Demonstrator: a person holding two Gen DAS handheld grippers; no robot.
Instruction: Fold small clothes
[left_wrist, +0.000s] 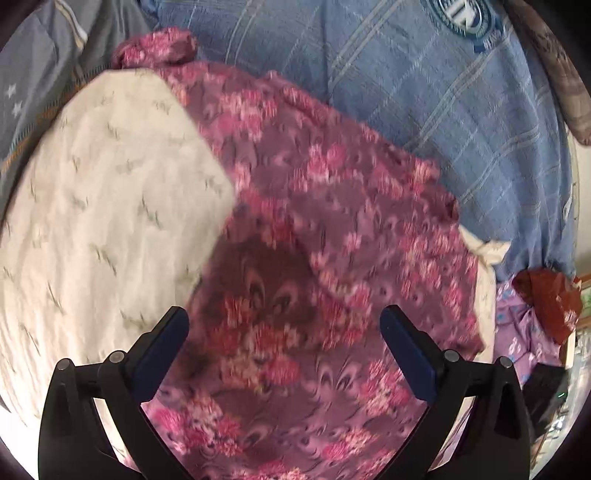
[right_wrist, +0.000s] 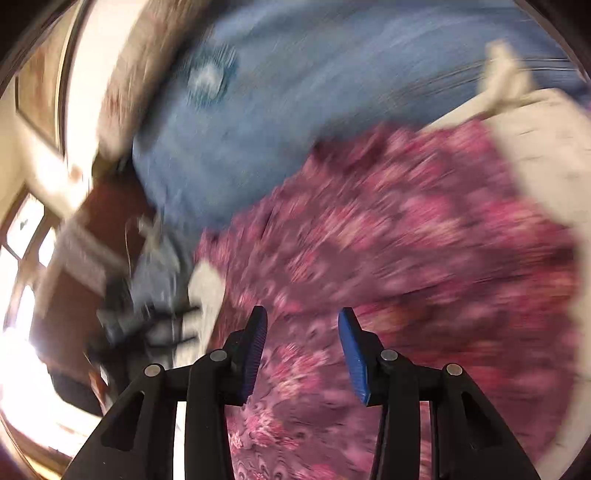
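Both the left gripper and right gripper hover with jaws spread and empty, apparently freed to seek new edges. Beneath them the pink floral-print fabric garment lies half-folded over a cream quilted cushion, the blue checked bedsheet beyond.

Left gripper is tilted steeply down with its jaws spread wide, nothing pinched between the dark blue pads. Right gripper angles down less steeply, jaws partway apart with a clear gap and nothing caught between the ribbed blue pads. The right wrist view is heavily smeared with motion blur; the left one only slightly.
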